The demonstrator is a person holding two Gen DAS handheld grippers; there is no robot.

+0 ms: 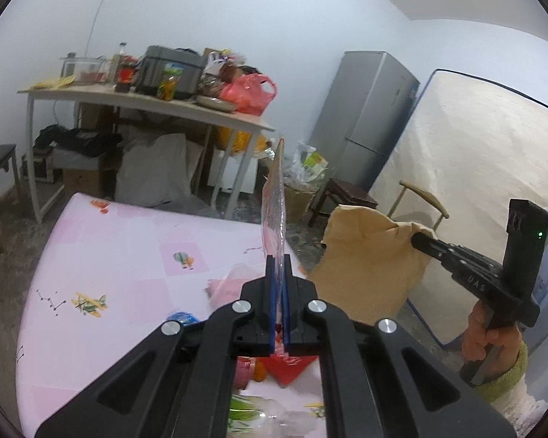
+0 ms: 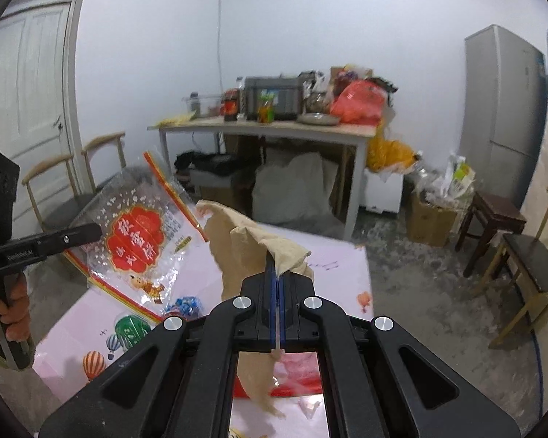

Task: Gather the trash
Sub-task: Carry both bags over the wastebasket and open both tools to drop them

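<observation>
Above pink table (image 1: 128, 241), right gripper (image 2: 277, 273) pinches paper bag (image 2: 244, 244).

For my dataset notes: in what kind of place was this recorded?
Probably a lived-in room of a home, used for eating and storage. A grey refrigerator stands by the wall, a cluttered table holds food items, and a mattress leans upright.

Glossy clear plastic wrapper (image 2: 139, 241), matt crumpled brown paper bag (image 1: 369, 270), black plastic tools
</observation>
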